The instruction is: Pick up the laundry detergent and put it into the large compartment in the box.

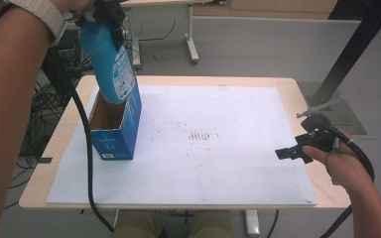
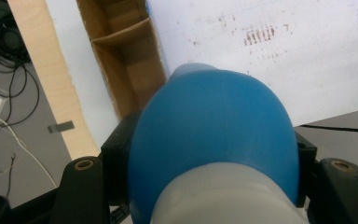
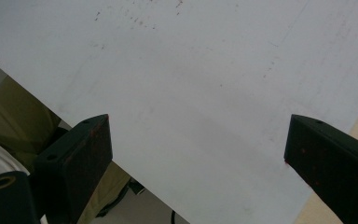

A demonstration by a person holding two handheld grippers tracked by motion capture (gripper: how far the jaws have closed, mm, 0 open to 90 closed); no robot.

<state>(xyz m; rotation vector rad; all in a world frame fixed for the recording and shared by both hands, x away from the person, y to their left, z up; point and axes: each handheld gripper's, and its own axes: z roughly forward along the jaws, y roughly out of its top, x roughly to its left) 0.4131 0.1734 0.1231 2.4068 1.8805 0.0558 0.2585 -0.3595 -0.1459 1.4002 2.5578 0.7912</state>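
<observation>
A blue plastic bottle (image 1: 111, 62) with a printed label hangs nearly upright, its base dipping into the open top of a blue cardboard box (image 1: 115, 130) that stands at the left of the table. My left gripper (image 1: 107, 14) is shut on the bottle's upper end. In the left gripper view the bottle's blue shoulder (image 2: 214, 135) bulges between the black fingers (image 2: 116, 156), and the box's brown inside (image 2: 128, 60) lies beyond it. My right gripper (image 1: 291, 151) rests at the table's right edge, open, with nothing between its fingers (image 3: 89, 148).
A white sheet (image 1: 218, 168) with faint dark smudges covers most of the wooden table (image 1: 67, 129). A cable (image 1: 87, 148) trails from the left gripper across the sheet's left side. Cables lie on the floor (image 2: 0, 93) to the left. A black frame post (image 1: 352, 49) stands at the far right.
</observation>
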